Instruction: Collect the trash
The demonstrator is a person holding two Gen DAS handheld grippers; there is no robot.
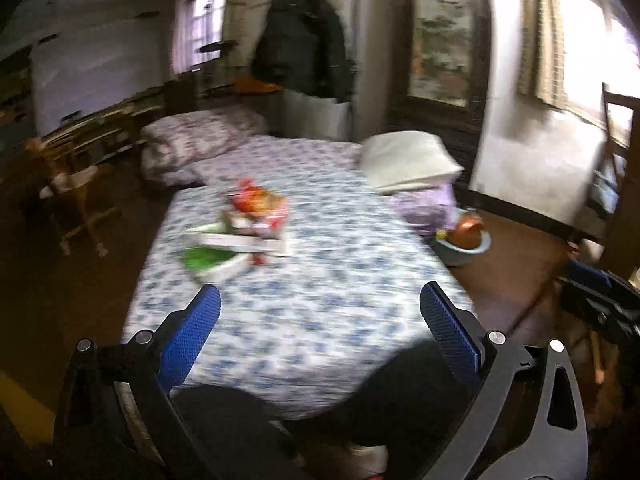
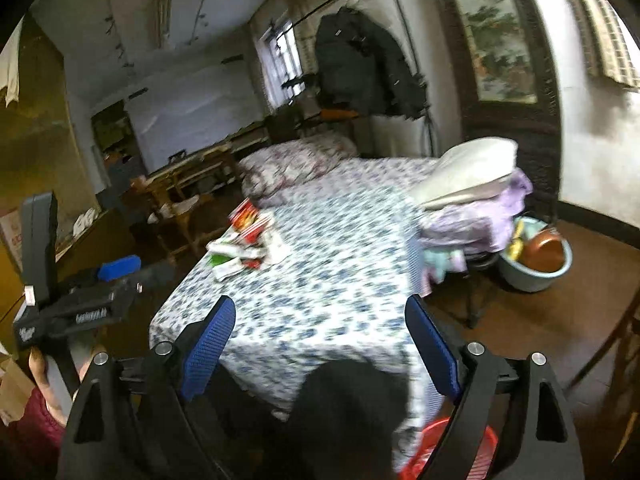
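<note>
— What are your claws doing?

— My left claw [image 1: 320,304] is spread wide with nothing between its blue pads [image 1: 192,336]. My right claw [image 2: 320,316] is spread too, and bare.

— Where is the trash?

— The trash pile [image 1: 244,224] of wrappers and small boxes lies on the bed [image 1: 312,320], well ahead of my left claw and a little to its left. From my right claw it sits further ahead and to the left.

— Anything nearer?

— A red basket [image 2: 448,452] sits just below my right claw, beside the bed's foot. A blue tub [image 2: 536,268] stands off to the right, past the bed's edge.
</note>
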